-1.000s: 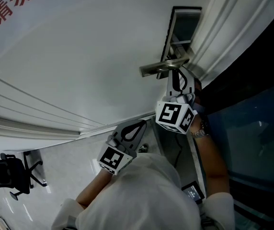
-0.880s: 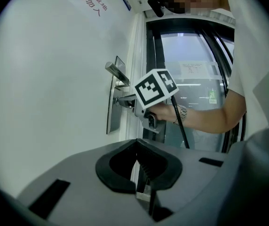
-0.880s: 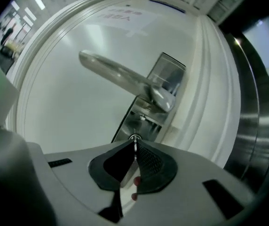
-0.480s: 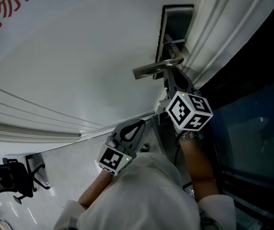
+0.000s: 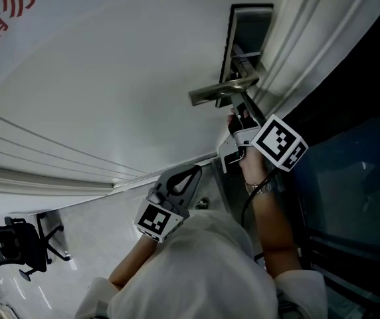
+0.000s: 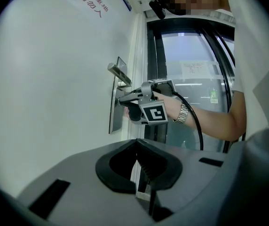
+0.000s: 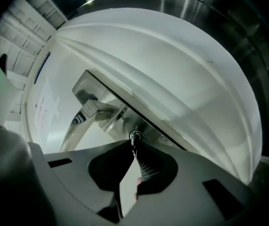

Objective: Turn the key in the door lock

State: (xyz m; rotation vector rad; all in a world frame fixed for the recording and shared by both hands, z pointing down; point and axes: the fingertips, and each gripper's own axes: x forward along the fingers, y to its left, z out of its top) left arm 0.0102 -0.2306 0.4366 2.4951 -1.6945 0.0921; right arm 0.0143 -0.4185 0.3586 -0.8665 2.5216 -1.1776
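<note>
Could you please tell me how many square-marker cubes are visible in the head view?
2. One cube sits low, left of centre, above the person's white top; the other cube is right of centre, just below the door handle. None seems hidden.

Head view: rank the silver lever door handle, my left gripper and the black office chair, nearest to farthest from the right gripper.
From the right gripper:
1. Silver lever door handle, just above it on the door.
2. Left gripper, lower left.
3. Black office chair, far lower left on the floor.
</note>
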